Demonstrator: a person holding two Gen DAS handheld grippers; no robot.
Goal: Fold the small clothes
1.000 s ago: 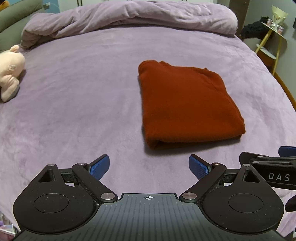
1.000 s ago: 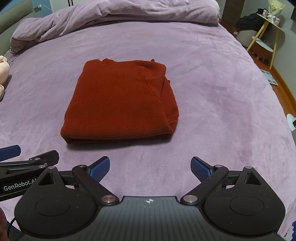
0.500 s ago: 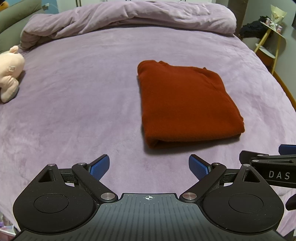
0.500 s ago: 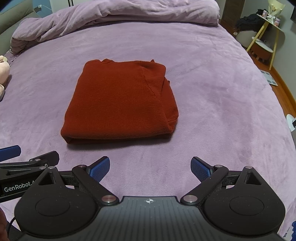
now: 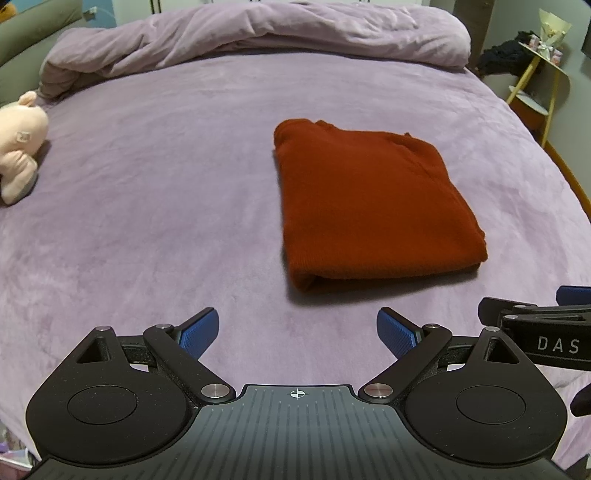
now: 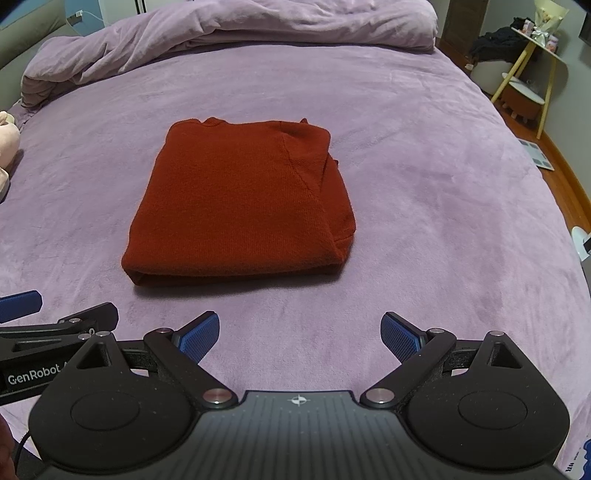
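Rust-red knit garment, folded to a soft rectangle, lies on plush lilac bed ahead of left gripper and right gripper; both spread empty; "GenRobot" and "DAS" lettering legible

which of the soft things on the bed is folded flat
The rust-red garment, lying mid-bed as a neat flat rectangle. The lilac duvet is bunched loosely along the far edge, and the pink plush toy sits at the left edge.

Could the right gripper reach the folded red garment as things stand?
Probably yes: the right gripper is open, and only bare purple bedspread lies between it and the red garment.
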